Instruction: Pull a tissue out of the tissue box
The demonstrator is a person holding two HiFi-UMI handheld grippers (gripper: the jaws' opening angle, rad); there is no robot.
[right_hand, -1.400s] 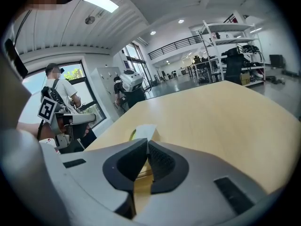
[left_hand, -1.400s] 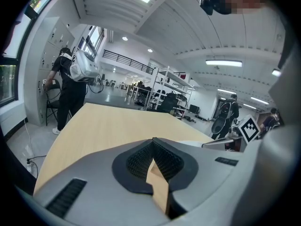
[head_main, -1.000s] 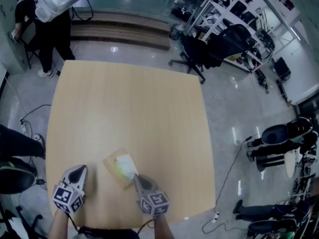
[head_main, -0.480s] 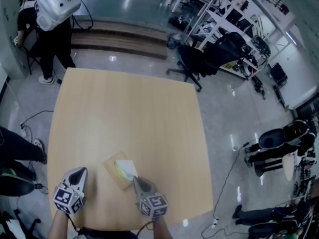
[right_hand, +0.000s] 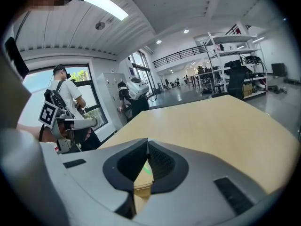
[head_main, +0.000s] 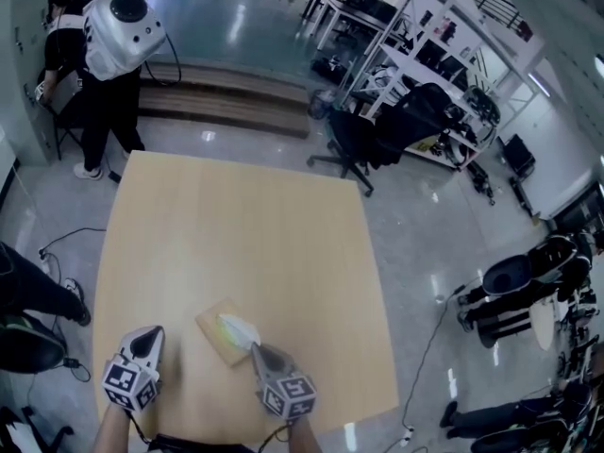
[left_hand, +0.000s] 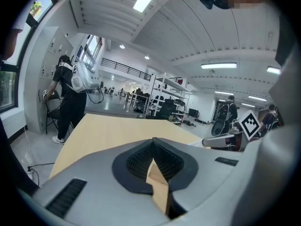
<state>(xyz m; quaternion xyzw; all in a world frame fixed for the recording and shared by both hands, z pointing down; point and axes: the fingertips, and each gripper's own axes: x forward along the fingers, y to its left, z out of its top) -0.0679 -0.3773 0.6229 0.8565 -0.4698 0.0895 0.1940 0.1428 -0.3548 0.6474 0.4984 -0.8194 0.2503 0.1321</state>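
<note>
A tan tissue box [head_main: 213,323] lies on the wooden table [head_main: 236,225] near its front edge. A white tissue with a green tint [head_main: 238,328] rises from the box's slot. My right gripper [head_main: 256,348] is shut on the tissue's near end, just right of the box. In the right gripper view [right_hand: 146,150] a pale green strip of tissue [right_hand: 147,169] shows between the closed jaws, and the box [right_hand: 141,190] lies below them. My left gripper [head_main: 148,332] hovers left of the box, shut and holding nothing; its jaws [left_hand: 153,149] meet at the tip.
A person with a white backpack [head_main: 109,55] stands beyond the table's far left corner. A black office chair [head_main: 377,125] and shelving stand past the far right corner. Another seated person's legs [head_main: 24,295] are left of the table.
My right gripper has lifted slightly, still shut, and the tissue stands drawn further up from the box. The head view has tilted toward the room. My left gripper stays in place.
</note>
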